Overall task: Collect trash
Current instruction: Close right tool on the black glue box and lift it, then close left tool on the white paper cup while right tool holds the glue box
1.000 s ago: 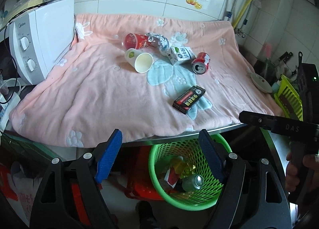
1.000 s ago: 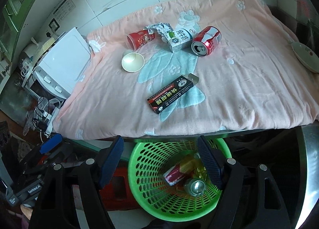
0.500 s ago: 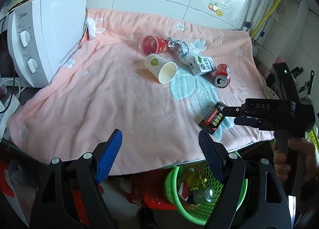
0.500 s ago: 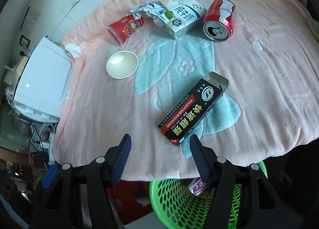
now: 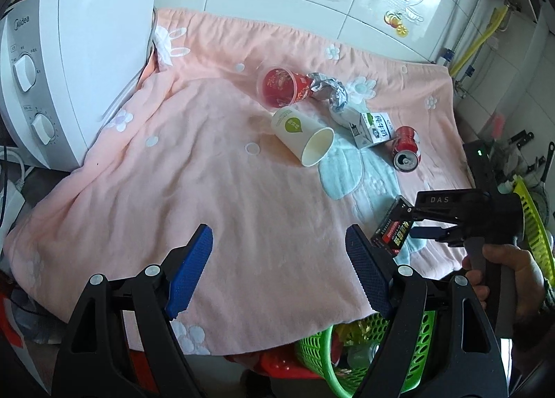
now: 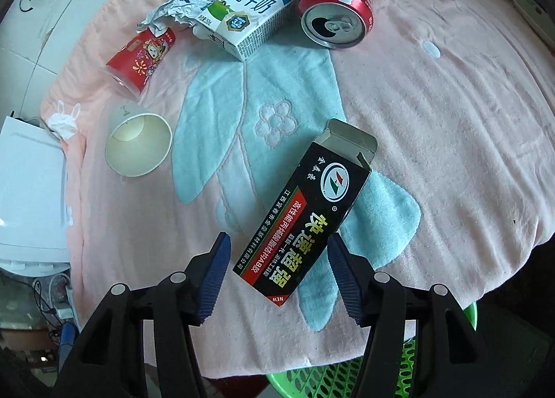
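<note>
Black carton (image 6: 305,221) sits between my right gripper (image 6: 277,266) jaws, just closing, untouched; I'd centre before pinching

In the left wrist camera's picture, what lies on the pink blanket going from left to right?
White appliance → red cup → white paper cup → milk carton → red can.

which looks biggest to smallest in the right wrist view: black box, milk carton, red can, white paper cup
1. black box, though it is nearest the camera
2. milk carton
3. red can and white paper cup look about alike, so no ranking between them
</note>
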